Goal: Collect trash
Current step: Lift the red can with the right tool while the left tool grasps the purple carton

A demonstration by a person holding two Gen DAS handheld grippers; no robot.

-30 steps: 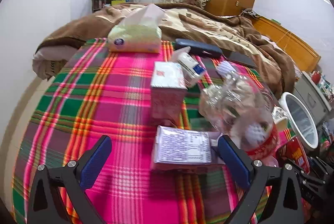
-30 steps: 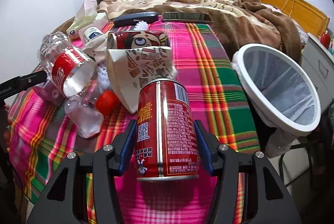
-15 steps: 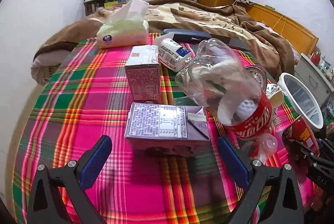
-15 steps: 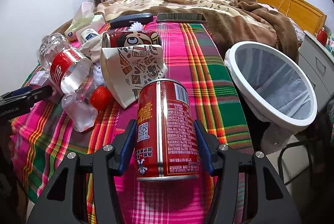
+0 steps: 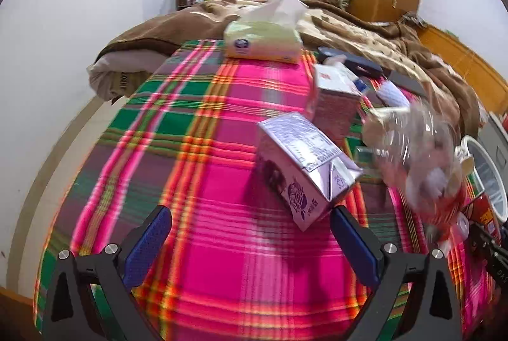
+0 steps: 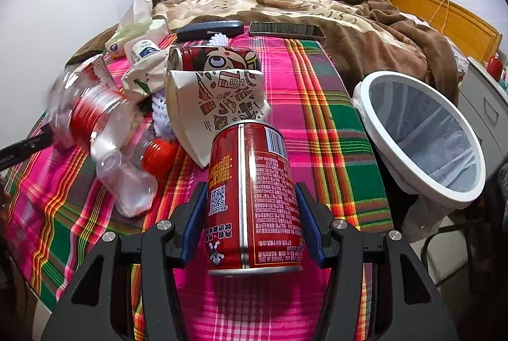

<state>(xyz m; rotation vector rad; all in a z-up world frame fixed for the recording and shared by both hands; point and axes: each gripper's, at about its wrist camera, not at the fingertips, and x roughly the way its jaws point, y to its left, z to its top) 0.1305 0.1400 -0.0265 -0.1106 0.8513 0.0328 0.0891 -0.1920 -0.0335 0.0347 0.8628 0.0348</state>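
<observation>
The right gripper (image 6: 254, 220) is clamped on a red drink can (image 6: 254, 198), both blue pads pressed flat to its sides, the can standing upright between them over the plaid tablecloth (image 6: 320, 131). Off to the can's right, past the table edge, sits a white bin (image 6: 422, 134) with a pale liner, its mouth tipped toward the camera. The left gripper (image 5: 250, 242) is spread wide with nothing between its fingers; a purple-and-white carton (image 5: 301, 169) lies tilted on the cloth just ahead of them, its near corner close to the right-hand pad (image 5: 355, 245) — whether they touch, I cannot tell. Behind the carton stands a second small carton (image 5: 336, 96) with a white top, and farther back a tissue pack (image 5: 263, 42) at the cloth's far edge. To the carton's right is a crumpled clear bottle (image 5: 419, 156), blurred. In the right wrist view that bottle (image 6: 92, 118) shows a red label, with a smaller clear bottle (image 6: 130, 179) with a red cap beside it, a printed paper cup (image 6: 219, 105) on its side, and a second red can (image 6: 216, 59) lying behind the cup.
</observation>
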